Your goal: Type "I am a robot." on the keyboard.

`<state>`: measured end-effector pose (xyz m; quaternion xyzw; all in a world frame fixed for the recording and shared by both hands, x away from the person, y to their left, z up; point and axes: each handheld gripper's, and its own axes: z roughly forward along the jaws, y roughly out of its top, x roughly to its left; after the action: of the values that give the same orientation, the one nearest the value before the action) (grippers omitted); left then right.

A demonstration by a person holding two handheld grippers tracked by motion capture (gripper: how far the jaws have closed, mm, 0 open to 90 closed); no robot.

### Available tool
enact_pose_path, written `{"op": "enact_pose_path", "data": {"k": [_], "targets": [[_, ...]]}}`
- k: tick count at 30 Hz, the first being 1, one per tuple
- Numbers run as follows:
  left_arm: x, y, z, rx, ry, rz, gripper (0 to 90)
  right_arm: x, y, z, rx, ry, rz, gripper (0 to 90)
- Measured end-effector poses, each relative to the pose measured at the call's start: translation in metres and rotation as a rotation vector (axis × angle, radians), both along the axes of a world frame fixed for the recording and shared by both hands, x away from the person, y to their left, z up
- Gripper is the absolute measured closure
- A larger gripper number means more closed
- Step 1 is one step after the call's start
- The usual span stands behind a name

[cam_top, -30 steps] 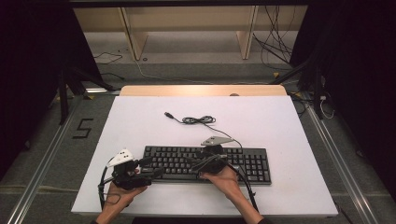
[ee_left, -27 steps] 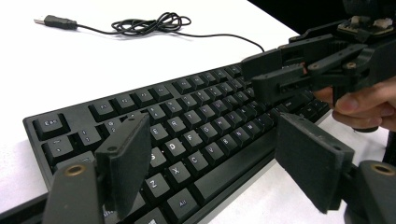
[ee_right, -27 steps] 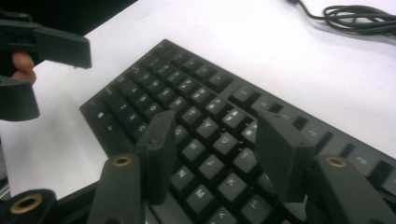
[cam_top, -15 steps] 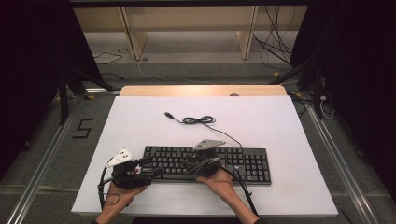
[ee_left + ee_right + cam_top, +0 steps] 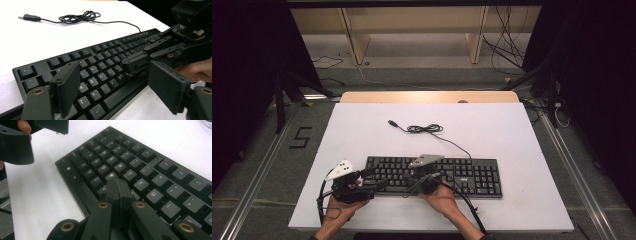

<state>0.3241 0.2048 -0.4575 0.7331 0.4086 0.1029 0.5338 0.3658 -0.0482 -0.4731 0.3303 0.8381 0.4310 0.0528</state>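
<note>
Starting at the tools, we find the right gripper with its jaws pressed together on nothing, the tip set down among the keys near G and V; whether it depresses a key we cannot tell. The left gripper stands with its jaws wide apart and empty, hanging over the left end of the keyboard.

The keyboard lies flat near the front edge of the white table, directly under both tools. We judge it rigid and fairly light, with a smooth plastic case likely to slide on the table. Its keycaps could lift off if pinched, so the edge of the case is the sounder hold.

Its cable runs back from the rear edge, loosely coiled, with the plug lying free.
</note>
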Motion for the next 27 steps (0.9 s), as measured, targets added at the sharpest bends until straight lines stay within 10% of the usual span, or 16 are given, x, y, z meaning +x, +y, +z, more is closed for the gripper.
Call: {"op": "enact_pose_path", "data": {"k": [27], "targets": [[0.0,0.0,0.0,0.004,-0.002,-0.002,24.9,-0.001,0.007,-0.013,-0.048,-0.002,-0.004,90.0]]}}
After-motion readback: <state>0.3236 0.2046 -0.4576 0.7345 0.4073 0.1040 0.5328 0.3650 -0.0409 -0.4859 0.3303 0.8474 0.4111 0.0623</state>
